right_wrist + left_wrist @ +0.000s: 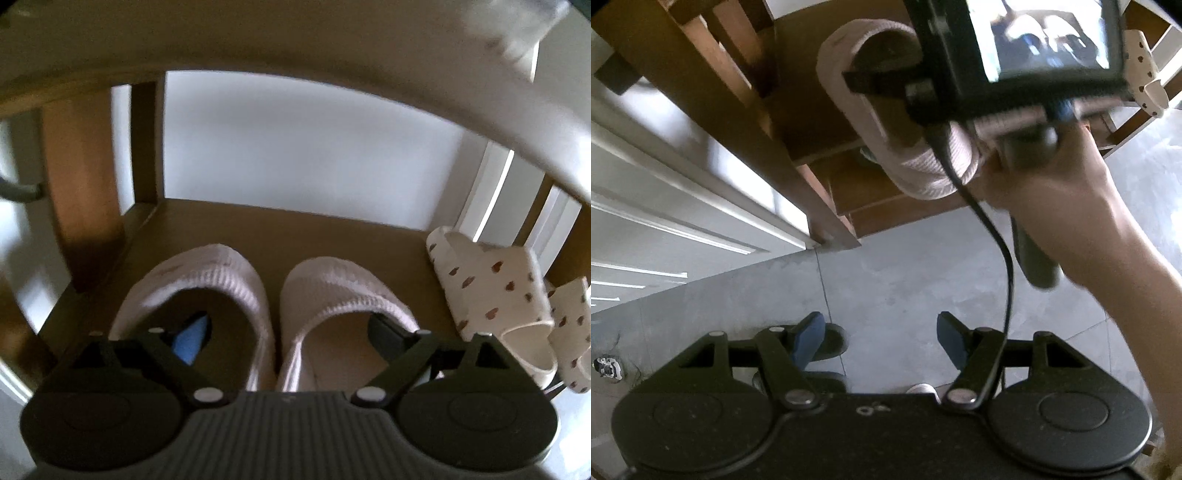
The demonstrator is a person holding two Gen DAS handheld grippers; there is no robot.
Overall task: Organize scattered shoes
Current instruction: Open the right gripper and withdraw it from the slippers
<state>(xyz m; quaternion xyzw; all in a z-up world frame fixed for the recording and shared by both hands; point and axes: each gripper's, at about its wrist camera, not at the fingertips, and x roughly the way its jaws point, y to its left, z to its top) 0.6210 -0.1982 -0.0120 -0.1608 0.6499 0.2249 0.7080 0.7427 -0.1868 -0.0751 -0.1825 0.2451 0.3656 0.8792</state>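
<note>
**Slippers on the shelf, jaws spread**

Two pink slippers [236, 295] sit side by side on the wooden shelf [332, 229]. The right gripper [291, 332] has its jaws spread wide, one finger inside each slipper's opening, gripping nothing. The left gripper [879, 339] hangs half-open over bare floor [905, 280], empty.
</note>
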